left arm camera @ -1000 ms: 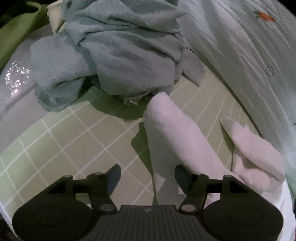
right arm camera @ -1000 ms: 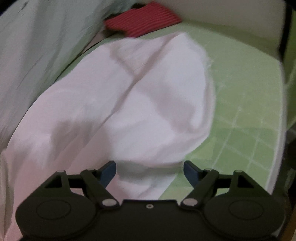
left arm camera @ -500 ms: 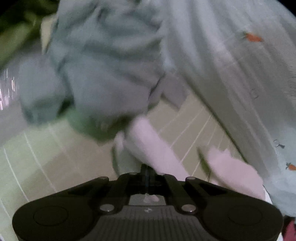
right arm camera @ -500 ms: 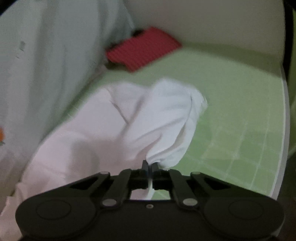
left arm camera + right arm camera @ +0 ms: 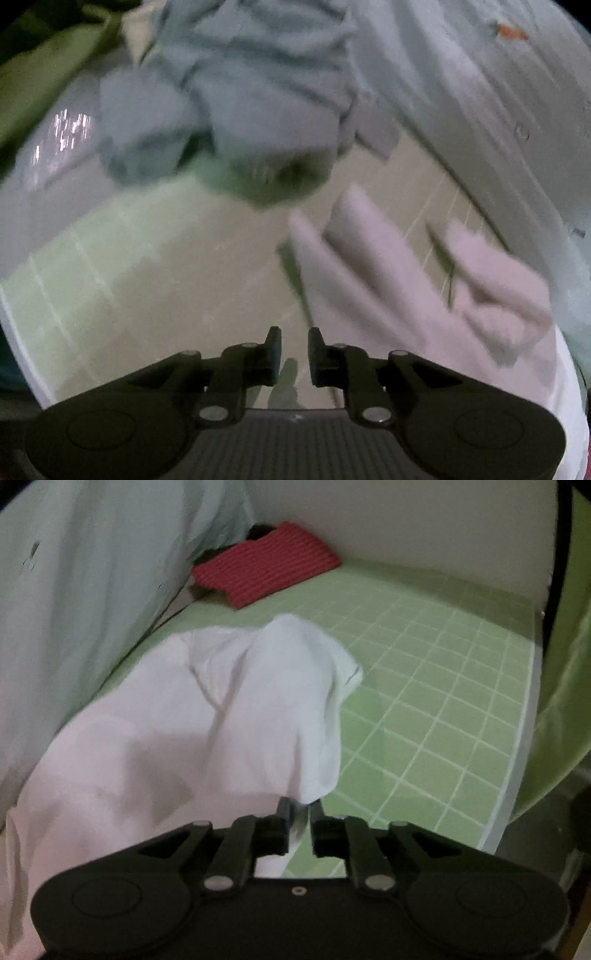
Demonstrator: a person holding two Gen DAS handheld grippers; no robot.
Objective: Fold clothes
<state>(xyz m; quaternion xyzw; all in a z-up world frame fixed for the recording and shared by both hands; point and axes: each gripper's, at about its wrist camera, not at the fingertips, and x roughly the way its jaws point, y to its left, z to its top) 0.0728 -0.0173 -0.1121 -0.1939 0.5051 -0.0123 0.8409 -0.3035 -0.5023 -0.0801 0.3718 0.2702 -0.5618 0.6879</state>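
the left tool (image 5: 294, 352) hangs over bare green grid mat (image 5: 147, 277), its jaws a narrow gap apart with nothing between them. the white garment (image 5: 388, 280) lies just to its right, a soft rumpled cloth with two rolled, tube-like folds reaching away from the camera. beyond it a crumpled heap of blue-grey clothes (image 5: 258, 99) sits at the far side of the mat, thick and towel-like though blurred. a pale curtain-like sheet (image 5: 498, 122) with small printed motifs closes off the right side. the open room in this view is the mat to the left and ahead of the tool, up to the heap.

in the right wrist view the right tool (image 5: 298, 825) has its jaws a narrow gap apart, with a pinch of the white garment (image 5: 221, 720) between them; whether the pads press the cloth i cannot tell. the fabric rises from there in a smooth, thin drape with a few long creases and spreads left against the pale sheet (image 5: 92, 590). the green grid mat (image 5: 443, 701) is free to the right as far as the pale rim of the tabletop (image 5: 524, 716). a folded red ribbed knit (image 5: 266, 572) lies in the far corner, well apart from the garment.
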